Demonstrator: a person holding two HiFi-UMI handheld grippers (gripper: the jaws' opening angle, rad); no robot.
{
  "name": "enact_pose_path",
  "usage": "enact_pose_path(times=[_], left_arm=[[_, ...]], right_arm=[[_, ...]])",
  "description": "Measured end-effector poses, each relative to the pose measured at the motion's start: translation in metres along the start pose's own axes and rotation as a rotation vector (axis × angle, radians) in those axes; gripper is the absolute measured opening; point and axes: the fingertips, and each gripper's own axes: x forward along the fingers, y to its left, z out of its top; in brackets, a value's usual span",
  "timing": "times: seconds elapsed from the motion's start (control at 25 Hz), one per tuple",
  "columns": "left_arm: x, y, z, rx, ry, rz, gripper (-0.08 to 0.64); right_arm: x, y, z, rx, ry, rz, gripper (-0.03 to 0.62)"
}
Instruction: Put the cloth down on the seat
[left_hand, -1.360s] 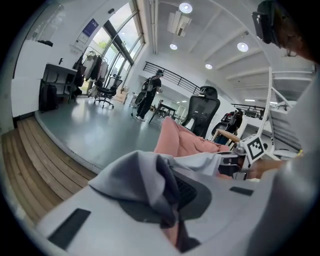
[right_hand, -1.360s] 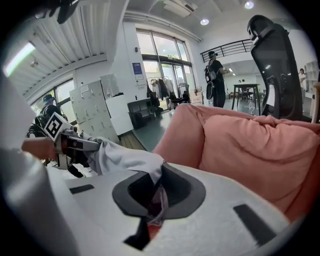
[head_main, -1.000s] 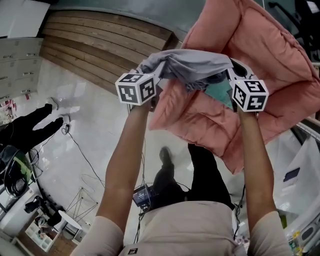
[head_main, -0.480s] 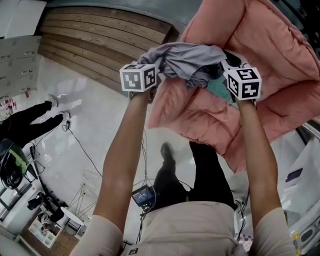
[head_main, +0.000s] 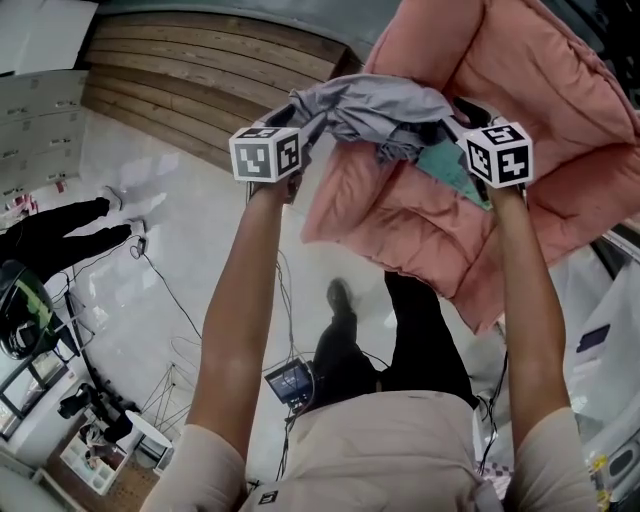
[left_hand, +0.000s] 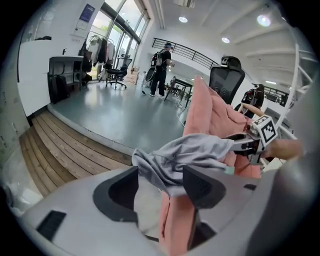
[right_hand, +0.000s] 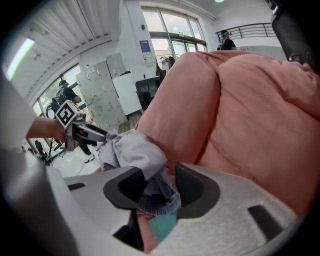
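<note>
A crumpled grey cloth (head_main: 370, 105) hangs between my two grippers, over the padded pink seat (head_main: 560, 120). The left gripper (head_main: 298, 135) is at the cloth's left end. Its jaws are opening, and a fold of cloth (left_hand: 185, 155) lies loosely in the gap of the left gripper (left_hand: 160, 182), not pinched. The right gripper (head_main: 458, 128) is at the other end, low against the cushion. In the right gripper view the cloth (right_hand: 132, 150) and a teal edge sag between the spreading jaws of the right gripper (right_hand: 160, 187). Pink seat (right_hand: 240, 100) fills that view.
Wooden steps (head_main: 200, 70) run behind the seat's left side. A person in black (head_main: 50, 235) lies or reaches at the far left, near cables on the glossy floor. A standing person (left_hand: 162, 60) and a black office chair (left_hand: 225, 80) are farther off. White lockers (right_hand: 107, 95) line a wall.
Both grippers' jaws have gone from closed on the cloth to wide apart. The cloth stays draped between them over the seat, and the hands have barely shifted.
</note>
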Motion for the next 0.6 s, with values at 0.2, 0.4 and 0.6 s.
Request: enact_pose_path(times=[0.2,0.4,0.6], left_arm=[[-0.041,0.002,0.02,0.045,-0.043,0.041,0.252],[-0.095,-0.011,0.05,0.095,-0.117,0.042,0.252],[-0.164,-0.046,0.071,0.139,-0.222,-0.007,0.249]], right_arm=[[-0.026,0.01,-0.002,0.004,0.042,0.005,0.166],[-0.068,0.025,0.013,0.031,0.028,-0.018,0.17],[-0.116,0.057,0.036,0.028,-0.031,-0.043,0.17]])
